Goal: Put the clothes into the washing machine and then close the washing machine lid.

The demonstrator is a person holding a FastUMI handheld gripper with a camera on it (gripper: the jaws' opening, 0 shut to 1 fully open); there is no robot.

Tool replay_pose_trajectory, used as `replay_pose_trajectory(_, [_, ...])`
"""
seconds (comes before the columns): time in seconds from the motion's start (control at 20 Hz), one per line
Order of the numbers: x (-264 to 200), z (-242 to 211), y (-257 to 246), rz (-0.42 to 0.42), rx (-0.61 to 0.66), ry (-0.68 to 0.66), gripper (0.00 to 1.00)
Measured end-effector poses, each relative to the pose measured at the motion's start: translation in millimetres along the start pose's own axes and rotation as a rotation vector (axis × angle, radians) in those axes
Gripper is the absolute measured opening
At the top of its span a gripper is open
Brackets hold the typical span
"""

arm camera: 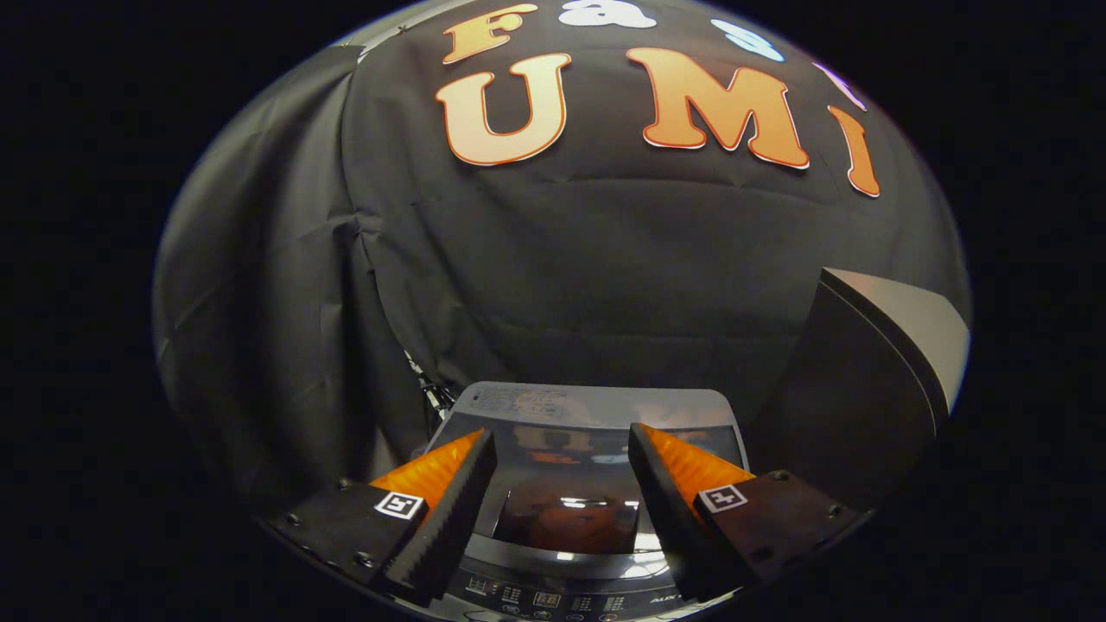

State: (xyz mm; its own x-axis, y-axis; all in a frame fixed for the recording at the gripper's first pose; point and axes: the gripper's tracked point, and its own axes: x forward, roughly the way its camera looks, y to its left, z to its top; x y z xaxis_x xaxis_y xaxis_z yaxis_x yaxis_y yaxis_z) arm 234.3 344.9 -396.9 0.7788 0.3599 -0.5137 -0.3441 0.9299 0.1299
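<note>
Gripper: the two-finger gripper [562, 453] hangs above the machine with its fingers spread apart; nothing lies between them, and neither finger touches anything.
Washing machine: a grey top-loading washing machine [596, 404] with a plastic top sits below the fingers and extends ahead of them toward 12 o'clock.
Lid: the dark glossy glass lid [566, 484] lies flat and closed over the tub opening, seen in the gap between the fingers; it shows reflections, including an orange blur.
Control panel: a dark strip of buttons and small displays [553, 598] runs along the machine's near edge, at 6 o'clock from the lid, under the fingers' bases.
Clothes: cannot tell where they are; the lid glass gives no clear sight of the tub.
Side object: a large dark box-like body with a pale grey slanted face [899, 333] stands at 2 o'clock from the machine, just beside it.
</note>
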Motion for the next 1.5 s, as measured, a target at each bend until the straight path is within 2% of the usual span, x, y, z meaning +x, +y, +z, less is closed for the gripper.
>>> replay_pose_trajectory(0.4, [-7.5,6.6,-2.4,-0.006,0.003,0.003,1.0])
replay_pose_trajectory(0.65, [-38.0,44.5,-3.2,-0.001,0.016,-0.052,0.99])
replay_pose_trajectory(1.05, [-136.6,132.7,-37.1,-0.051,-0.01,-0.209,0.99])
replay_pose_trajectory(1.5, [-261.7,179.7,-118.4,-0.161,-0.003,-0.372,0.99])
